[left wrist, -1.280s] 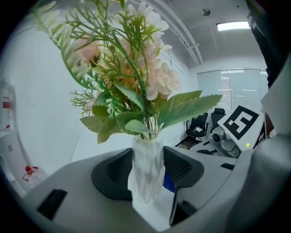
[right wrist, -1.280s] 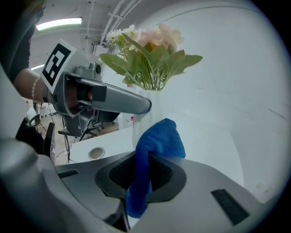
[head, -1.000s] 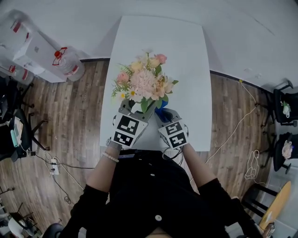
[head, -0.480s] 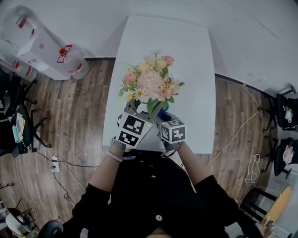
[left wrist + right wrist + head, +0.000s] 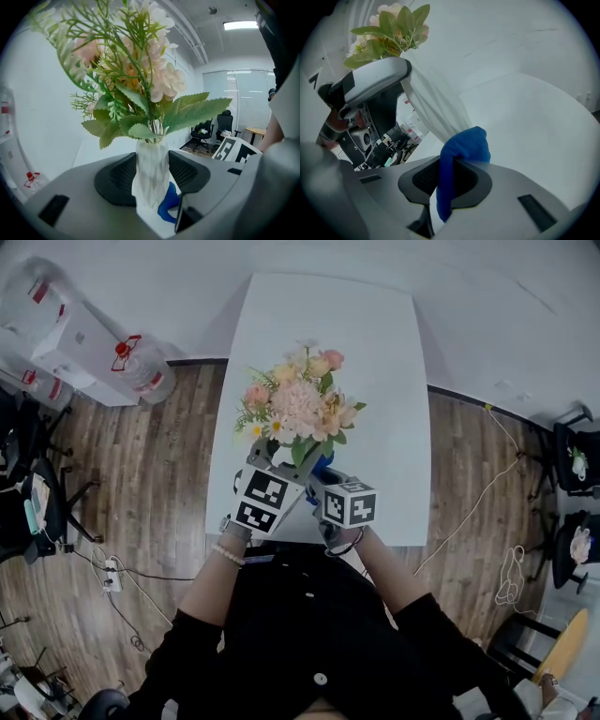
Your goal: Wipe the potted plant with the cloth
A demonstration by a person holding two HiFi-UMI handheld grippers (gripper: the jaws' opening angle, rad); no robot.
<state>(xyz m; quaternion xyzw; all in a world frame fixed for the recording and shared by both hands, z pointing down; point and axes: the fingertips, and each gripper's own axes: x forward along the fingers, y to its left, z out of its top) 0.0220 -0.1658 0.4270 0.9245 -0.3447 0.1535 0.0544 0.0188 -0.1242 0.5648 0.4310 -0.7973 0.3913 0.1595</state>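
**A:** What has changed at the right gripper (image 5: 447,180)?

**B:** It has rolled about its own line at the lower middle of the head view. Its jaws are clamped on the folded blue cloth (image 5: 464,145), which sits at the foot of the vase (image 5: 150,154). That is likely a wiping stroke on the base.

**A:** And the left gripper (image 5: 151,174)?

**B:** Its jaws are set wide and press both sides of the white vase, steadying it on the counter (image 5: 375,362).

**A:** What is in the vase?

**B:** Pink and peach flowers (image 5: 298,404) with green leaves.
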